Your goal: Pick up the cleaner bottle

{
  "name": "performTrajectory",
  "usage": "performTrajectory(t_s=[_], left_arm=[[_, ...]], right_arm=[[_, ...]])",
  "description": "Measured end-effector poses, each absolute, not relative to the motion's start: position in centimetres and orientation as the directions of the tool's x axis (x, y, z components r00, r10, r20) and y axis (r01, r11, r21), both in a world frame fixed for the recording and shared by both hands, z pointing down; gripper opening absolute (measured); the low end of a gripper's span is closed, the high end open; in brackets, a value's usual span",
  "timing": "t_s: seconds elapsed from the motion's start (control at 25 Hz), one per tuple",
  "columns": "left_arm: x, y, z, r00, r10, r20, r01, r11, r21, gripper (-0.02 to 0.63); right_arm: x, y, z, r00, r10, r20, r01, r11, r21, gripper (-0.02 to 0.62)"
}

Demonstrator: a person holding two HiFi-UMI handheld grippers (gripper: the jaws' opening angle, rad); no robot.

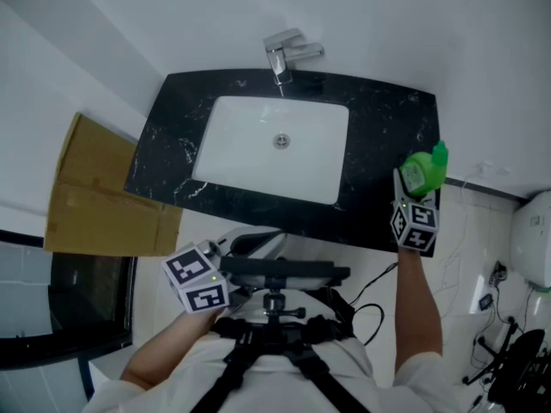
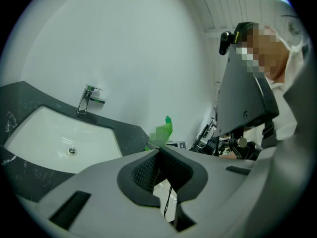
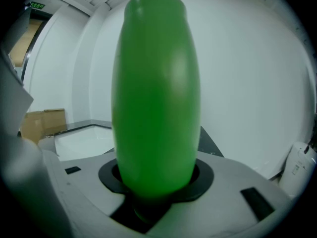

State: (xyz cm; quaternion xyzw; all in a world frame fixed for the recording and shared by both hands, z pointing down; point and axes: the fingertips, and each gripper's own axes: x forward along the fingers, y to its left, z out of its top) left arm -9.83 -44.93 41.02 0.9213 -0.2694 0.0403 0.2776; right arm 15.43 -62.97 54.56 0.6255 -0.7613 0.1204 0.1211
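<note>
The right gripper has its jaws closed round the smooth green plastic cleaner bottle, at about three o'clock from the white rectangular basin, over the right end of the black marbled counter. The grasp looks made. Whether the bottle has left the counter, no view settles, so the lift may still remain.

The left gripper sits low near the person's body at six o'clock, jaws together on nothing.

The right gripper view shows the bottle seated deep between the pads, which the head view hides. The left gripper view shows its pointed cap upright beyond the chrome tap.
</note>
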Motion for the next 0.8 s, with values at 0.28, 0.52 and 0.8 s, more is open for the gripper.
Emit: performTrajectory(t_s=[0.28, 0.52, 0.8], left_arm=[[-9.79, -45.01, 41.06, 0.855, -0.470, 0.220, -0.513, -0.699, 0.498, -0.003], [-9.80, -44.98, 40.99, 0.858, -0.467, 0.215, -0.507, -0.701, 0.502, -0.005], [-9.94, -45.11, 40.98, 0.859, -0.466, 0.210, -0.503, -0.700, 0.506, -0.005]], right_arm=[[15.47, -62.79, 54.59, -0.194, -0.917, 0.350, -0.980, 0.198, -0.024, 0.181], [15.49, -62.64, 54.53, -0.193, -0.912, 0.362, -0.980, 0.201, -0.016, 0.179], [15.40, -62.50, 54.54, -0.190, -0.908, 0.372, -0.979, 0.202, -0.009, 0.179]])
